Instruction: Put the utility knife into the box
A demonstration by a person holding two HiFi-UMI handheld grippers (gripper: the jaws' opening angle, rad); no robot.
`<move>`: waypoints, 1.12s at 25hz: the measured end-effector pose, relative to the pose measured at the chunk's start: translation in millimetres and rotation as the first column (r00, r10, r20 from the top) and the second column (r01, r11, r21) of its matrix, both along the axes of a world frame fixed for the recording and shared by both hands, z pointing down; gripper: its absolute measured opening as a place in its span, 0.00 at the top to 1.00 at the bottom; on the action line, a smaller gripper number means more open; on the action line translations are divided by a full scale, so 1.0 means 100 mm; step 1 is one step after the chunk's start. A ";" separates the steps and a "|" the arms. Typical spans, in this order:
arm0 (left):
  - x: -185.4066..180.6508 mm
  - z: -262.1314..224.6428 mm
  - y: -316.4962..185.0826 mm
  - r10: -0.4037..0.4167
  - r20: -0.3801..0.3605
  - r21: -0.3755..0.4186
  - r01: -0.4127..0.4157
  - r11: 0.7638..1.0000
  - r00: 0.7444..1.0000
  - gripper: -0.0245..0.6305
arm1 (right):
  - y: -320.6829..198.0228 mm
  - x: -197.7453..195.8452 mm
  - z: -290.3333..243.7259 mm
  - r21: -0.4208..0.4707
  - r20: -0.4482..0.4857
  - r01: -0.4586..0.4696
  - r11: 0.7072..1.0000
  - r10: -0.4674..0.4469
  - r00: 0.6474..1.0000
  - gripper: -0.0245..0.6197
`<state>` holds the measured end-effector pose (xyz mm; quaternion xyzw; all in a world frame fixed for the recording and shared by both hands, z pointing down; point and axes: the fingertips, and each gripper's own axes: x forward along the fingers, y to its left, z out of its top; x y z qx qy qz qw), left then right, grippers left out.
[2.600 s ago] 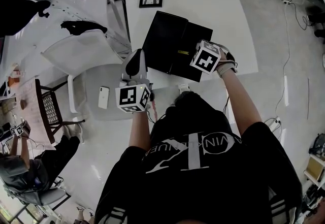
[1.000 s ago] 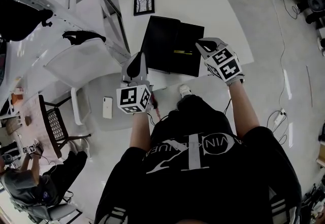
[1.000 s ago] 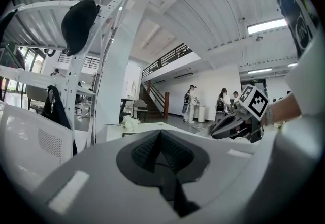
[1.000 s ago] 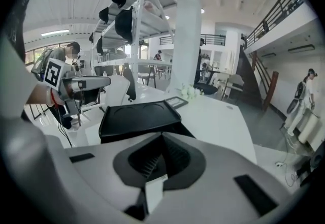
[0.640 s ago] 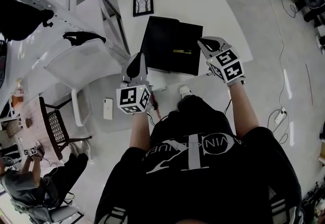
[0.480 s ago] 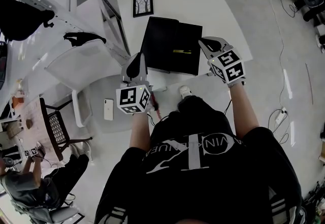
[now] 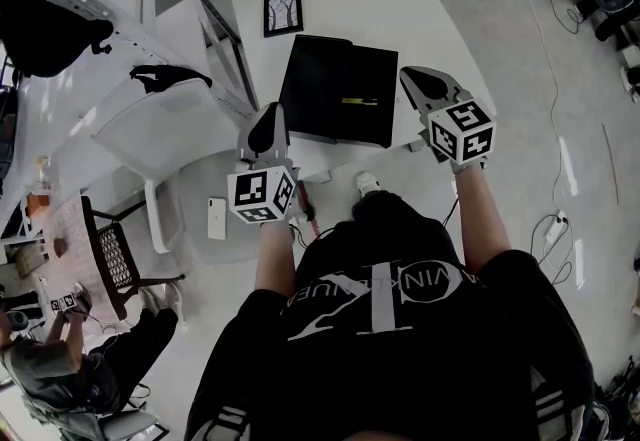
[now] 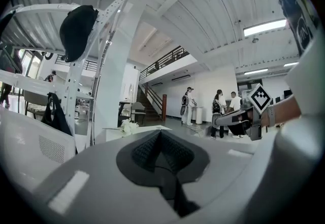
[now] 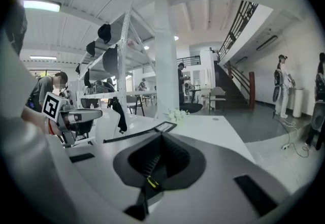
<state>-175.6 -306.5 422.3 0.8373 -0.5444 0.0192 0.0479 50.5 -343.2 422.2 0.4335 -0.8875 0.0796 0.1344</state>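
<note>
Lying nr R tongs (image 7: 418,79): knife (image 7: 357,101)

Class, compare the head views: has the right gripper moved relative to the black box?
Yes, rightward: the right gripper was over the black box; now it is clear of its right edge.

Left tool (image 8: 160,135) jaws together, nothing between; caps (image 8: 77,26) on rack (image 8: 107,53).

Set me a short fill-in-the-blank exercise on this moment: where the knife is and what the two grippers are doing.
1. The yellow utility knife lies inside the black ____.
2. The jaws of the left gripper are ____, with nothing between them.
3. The right gripper hangs beside the box, on its ____ side in the head view.

Missing words: box; shut; right.
</note>
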 end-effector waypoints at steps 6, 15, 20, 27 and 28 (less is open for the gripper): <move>-0.08 -0.06 0.00 -0.009 0.002 0.012 0.009 1.000 1.000 0.95 | -0.01 0.09 -0.11 0.040 0.039 -0.041 0.998 0.040 0.998 0.94; -0.12 -0.18 -0.01 -0.014 0.005 0.041 0.014 0.999 1.000 0.95 | 0.00 0.11 -0.28 0.103 0.052 -0.055 0.993 0.050 0.997 0.94; -0.16 -0.23 0.00 -0.027 0.009 0.063 0.026 0.998 1.000 0.95 | 0.00 0.15 -0.36 0.131 0.074 -0.075 0.989 0.065 0.995 0.94; -0.22 -0.30 -0.01 -0.042 0.010 0.085 0.041 0.996 0.999 0.95 | -0.02 0.18 -0.40 0.144 0.098 -0.090 0.985 0.076 0.992 0.94; -0.22 -0.30 -0.01 -0.043 0.010 0.087 0.042 0.995 0.999 0.95 | -0.03 0.18 -0.40 0.146 0.100 -0.091 0.985 0.077 0.992 0.94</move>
